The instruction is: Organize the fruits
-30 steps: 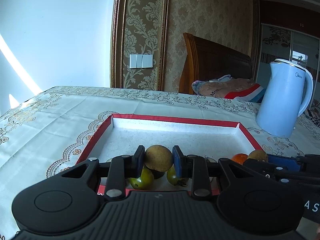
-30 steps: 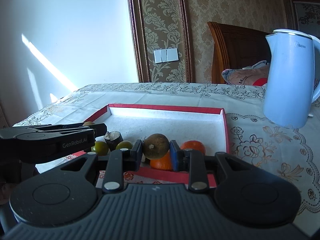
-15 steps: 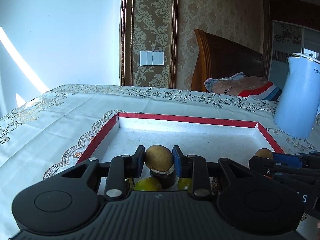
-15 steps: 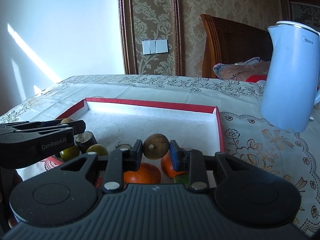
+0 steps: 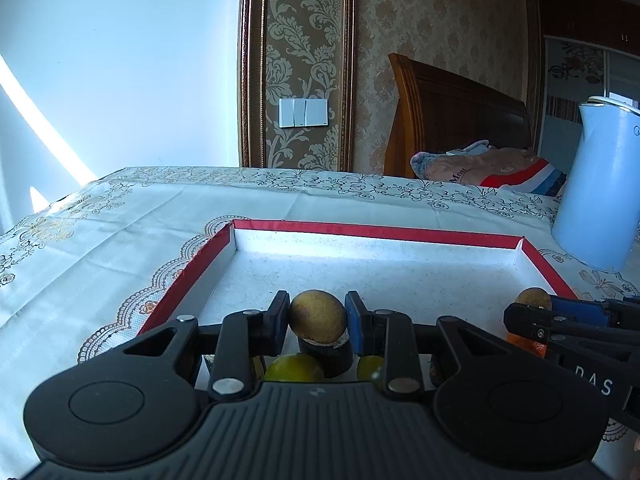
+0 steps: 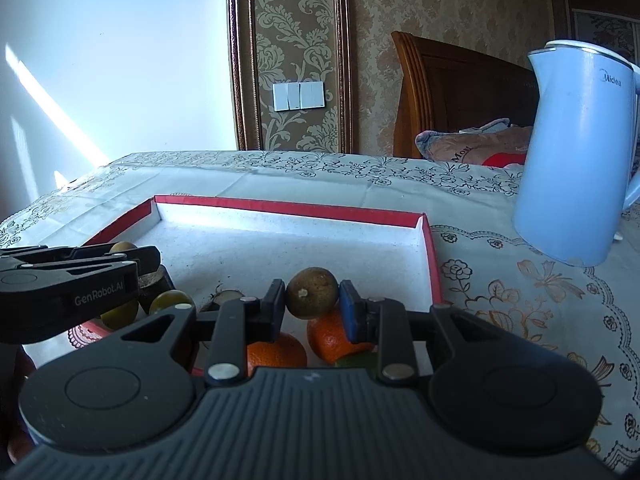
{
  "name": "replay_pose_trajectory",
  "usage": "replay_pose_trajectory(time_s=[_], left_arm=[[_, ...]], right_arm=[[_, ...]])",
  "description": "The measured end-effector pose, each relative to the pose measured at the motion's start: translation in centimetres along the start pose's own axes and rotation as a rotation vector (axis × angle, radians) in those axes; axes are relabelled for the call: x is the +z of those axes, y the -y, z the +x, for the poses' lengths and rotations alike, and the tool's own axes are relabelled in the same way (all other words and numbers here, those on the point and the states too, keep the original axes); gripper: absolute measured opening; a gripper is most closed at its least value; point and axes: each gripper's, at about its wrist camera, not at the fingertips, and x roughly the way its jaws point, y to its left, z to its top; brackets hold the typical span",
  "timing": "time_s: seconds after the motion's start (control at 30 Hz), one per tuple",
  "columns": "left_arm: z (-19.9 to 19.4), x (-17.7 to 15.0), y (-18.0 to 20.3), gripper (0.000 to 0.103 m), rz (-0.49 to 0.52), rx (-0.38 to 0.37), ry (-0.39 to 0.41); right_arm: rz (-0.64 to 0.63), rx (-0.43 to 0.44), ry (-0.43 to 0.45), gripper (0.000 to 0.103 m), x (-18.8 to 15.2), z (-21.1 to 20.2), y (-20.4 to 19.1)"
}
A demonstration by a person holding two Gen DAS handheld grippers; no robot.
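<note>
Gripping a small yellow-brown fruit (image 5: 318,315), the left gripper (image 5: 318,316) has its two fingers (image 5: 277,320) pinched against the fruit's sides, one black pad on the left and one blue pad on the right. The fruit sits over the near end of the red-edged tray (image 5: 376,232), directly above a dark cylindrical piece (image 5: 326,354). Two green fruits (image 5: 294,367) lie on the tray floor just below the fingers, partly hidden by the gripper body.

The right gripper (image 6: 312,298) likewise has its fingers (image 6: 274,304) pinched on a darker brown-green fruit (image 6: 312,292), pads pressing both sides. This fruit is held over the tray's near right part, above two oranges (image 6: 330,338) that rest on the tray floor. A green fruit edge shows just beneath the right-hand orange; its kind cannot be told.

In the right wrist view, the left gripper appears at the left edge, above more green fruits (image 6: 170,302) and a dark piece. In the left wrist view, the right gripper enters from the right edge with its fruit visible between the fingertips.

The tray rests on a white tablecloth (image 5: 120,216) with a gold floral border. A pale blue kettle (image 6: 576,160) stands on the cloth beyond the tray's far right corner, apart from it.
</note>
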Motion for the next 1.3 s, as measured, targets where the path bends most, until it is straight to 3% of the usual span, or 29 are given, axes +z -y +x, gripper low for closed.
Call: replay_pose_trajectory(time_s=[0.67,0.97,1.3], left_arm=[[0.5,-0.3,0.3,0.029,0.013,0.013,0.014],[0.7,-0.5,0.2,0.029,0.011,0.015,-0.002],[0.6,-0.6,0.1,0.029,0.008,0.01,-0.004]], right_arm=[[-0.022,-0.022,0.008,0.028,-0.2,0.7,-0.3],[-0.155,-0.018,0.029,0.029,-0.9,0.6,-2.9],[-0.135,-0.014,0.028,0.029,-0.8,0.6,-2.6]])
